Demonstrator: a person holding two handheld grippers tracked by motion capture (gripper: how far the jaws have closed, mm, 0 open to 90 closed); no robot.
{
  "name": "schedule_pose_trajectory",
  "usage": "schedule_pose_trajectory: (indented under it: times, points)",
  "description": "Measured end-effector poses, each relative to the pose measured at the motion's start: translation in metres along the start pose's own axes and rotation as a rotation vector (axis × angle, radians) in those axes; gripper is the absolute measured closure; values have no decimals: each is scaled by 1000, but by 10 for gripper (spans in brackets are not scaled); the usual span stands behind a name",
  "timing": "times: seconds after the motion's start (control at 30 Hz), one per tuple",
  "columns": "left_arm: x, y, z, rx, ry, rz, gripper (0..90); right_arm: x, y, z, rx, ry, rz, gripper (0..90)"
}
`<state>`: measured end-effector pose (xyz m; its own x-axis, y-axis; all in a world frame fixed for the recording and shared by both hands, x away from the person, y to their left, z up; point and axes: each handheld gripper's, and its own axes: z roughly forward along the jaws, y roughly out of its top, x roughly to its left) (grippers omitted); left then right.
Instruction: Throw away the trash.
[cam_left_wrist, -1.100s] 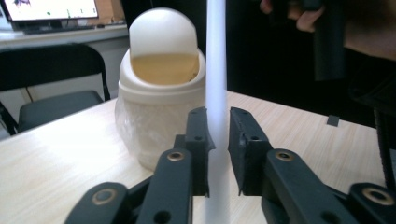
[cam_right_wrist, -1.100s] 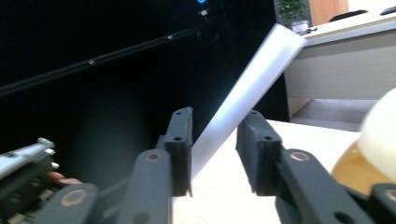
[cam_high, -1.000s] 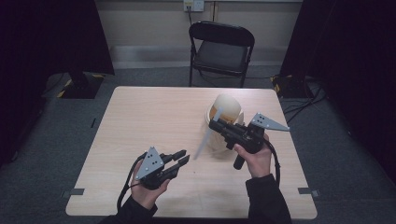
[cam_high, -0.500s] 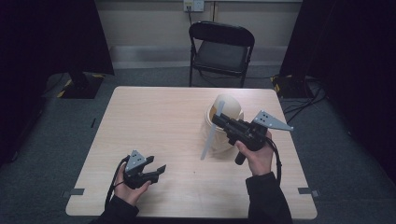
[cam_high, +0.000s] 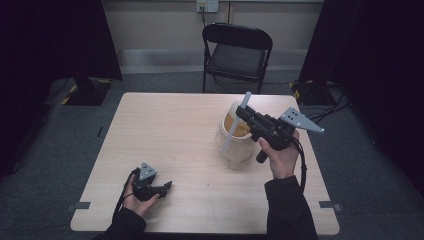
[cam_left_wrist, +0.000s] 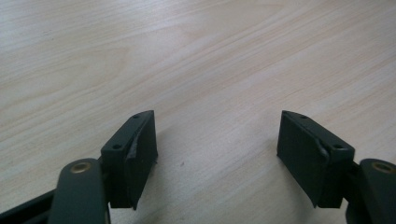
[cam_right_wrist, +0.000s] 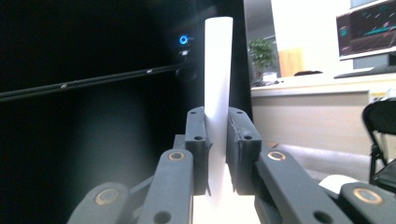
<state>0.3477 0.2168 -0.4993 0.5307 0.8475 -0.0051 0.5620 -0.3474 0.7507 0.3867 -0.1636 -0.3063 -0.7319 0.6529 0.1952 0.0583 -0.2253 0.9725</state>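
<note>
Over the table's right half, the right gripper has its black jaws clamped on a white straw, a smooth matte tube that stands straight up between the pads in the right gripper view. From above, the straw slants down across a clear plastic cup with a tan interior; the cup is blurred, and I cannot tell whether the straw's lower end is inside it or in front of it. The grey three-cornered plate juts off to the right. Near the front left edge, the left gripper sits low over the pale wood-grain table, jaws wide apart with nothing between them. A black folding chair stands beyond the far edge.
</note>
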Motion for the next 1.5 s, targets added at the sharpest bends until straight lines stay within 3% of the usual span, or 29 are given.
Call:
schedule_pose_trajectory:
  times: [0.43,0.73,0.9,1.2,1.4,1.5]
  points:
    - [-2,1,2,-1,21,-17,245,-16,27,6,-115,-125,-99,809]
    - [-2,1,2,1,18,-16,245,-25,12,19,-57,-171,-161,809]
    - [-2,1,2,0,17,-17,244,-31,-9,31,39,-185,-178,807]
    - [-2,1,2,1,18,-16,244,-35,-27,40,144,-194,-178,768]
    - [-2,1,2,0,18,-16,245,-37,-26,38,155,-188,-163,700]
    - [-2,1,2,1,17,-17,244,-38,-16,26,104,-212,-152,595]
